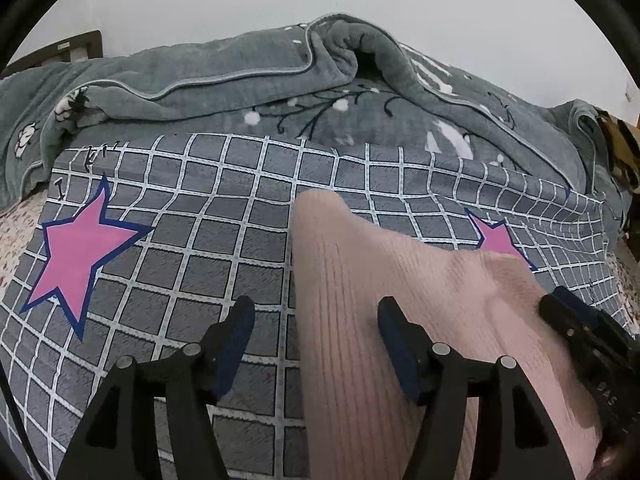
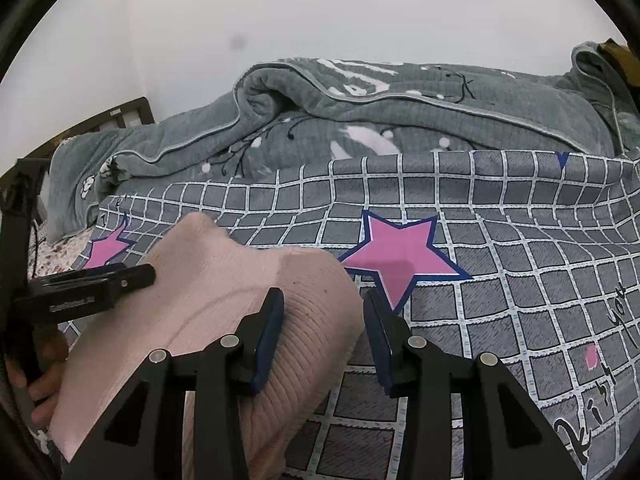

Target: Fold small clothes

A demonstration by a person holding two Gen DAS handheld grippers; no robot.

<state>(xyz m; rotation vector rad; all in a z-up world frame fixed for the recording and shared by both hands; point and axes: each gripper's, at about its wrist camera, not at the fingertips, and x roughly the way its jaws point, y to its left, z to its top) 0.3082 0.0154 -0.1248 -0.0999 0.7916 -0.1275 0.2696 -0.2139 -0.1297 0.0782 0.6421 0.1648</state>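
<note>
- Black left gripper [image 1: 316, 332] sits nearest in its own view, jaws spread, pink ribbed garment [image 1: 380, 300] between them unpinched.
- Right gripper [image 2: 324, 320] pinches the garment's fold.
- Garment lies on the grid-patterned sheet [image 1: 180, 280], rumpled grey blanket [image 1: 240, 80] at twelve o'clock.

i see soft, even, slightly dim indoor light, no glare. fisheye bends the grid-patterned sheet [image 1: 224, 216] at dark vignetted corners. the pink ribbed garment [image 1: 360, 280] blurs close up; a faint shadow crosses the pink star [image 2: 396, 256].
</note>
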